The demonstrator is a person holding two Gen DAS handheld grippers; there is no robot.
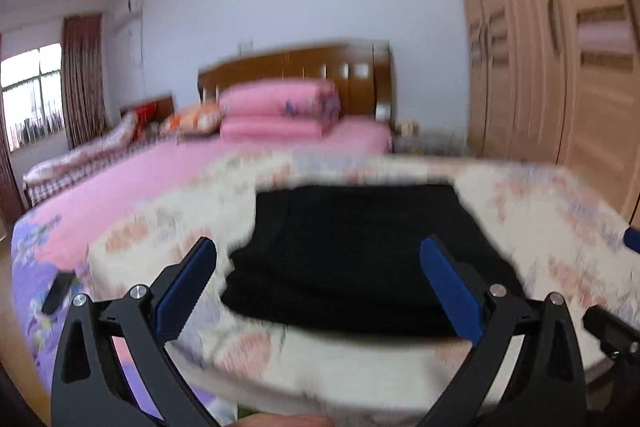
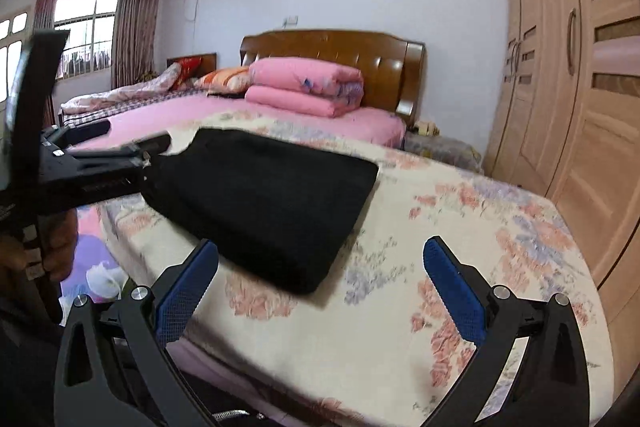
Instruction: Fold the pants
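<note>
The black pants lie folded into a thick rectangle on a cream floral blanket. My left gripper is open, its blue pads spread either side of the bundle's near edge with nothing between them. In the right wrist view the pants lie ahead and to the left. My right gripper stands open and empty over the blanket, just off the bundle's near corner. The left gripper, held by a hand, is at the bundle's left end.
A pink bed with a folded pink quilt and a wooden headboard lies behind. A tall wooden wardrobe fills the right side. A small dark flat object rests on the purple sheet at left. The blanket's edge drops off nearest me.
</note>
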